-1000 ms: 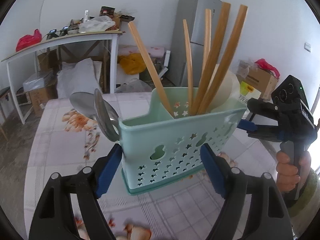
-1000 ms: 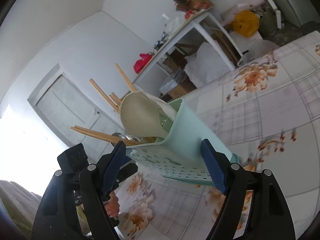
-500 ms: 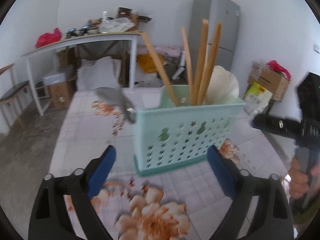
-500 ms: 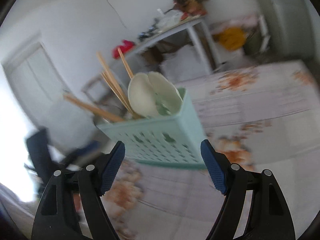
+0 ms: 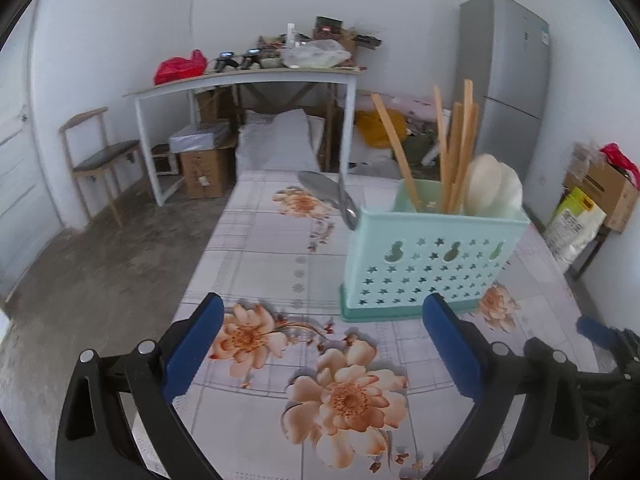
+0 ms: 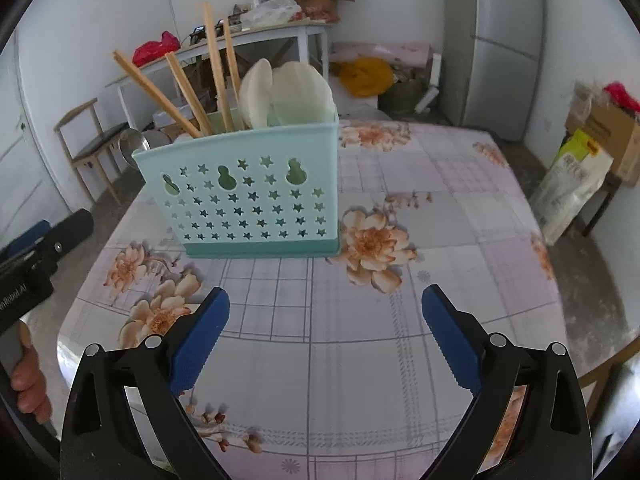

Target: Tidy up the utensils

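A mint-green utensil caddy (image 5: 432, 260) (image 6: 256, 192) stands upright on the floral tablecloth (image 5: 280, 272) (image 6: 440, 216). It holds several wooden chopsticks (image 5: 456, 144) (image 6: 216, 68), white spoons (image 5: 492, 184) (image 6: 288, 92) and metal spoons (image 5: 336, 196) (image 6: 134, 142). My left gripper (image 5: 320, 340) is open and empty, a short way in front of the caddy. My right gripper (image 6: 324, 332) is open and empty, also short of the caddy.
A white side table (image 5: 248, 80) with clutter, a chair (image 5: 100, 152), boxes (image 5: 204, 164) and a grey fridge (image 5: 508, 80) stand behind the table. A cardboard box and bags (image 6: 600, 136) sit at the right. The table's front edge (image 6: 600, 364) is near.
Both grippers have let go of the caddy and pulled back from it. The caddy now stands upright on the table, no longer tilted between the jaws.
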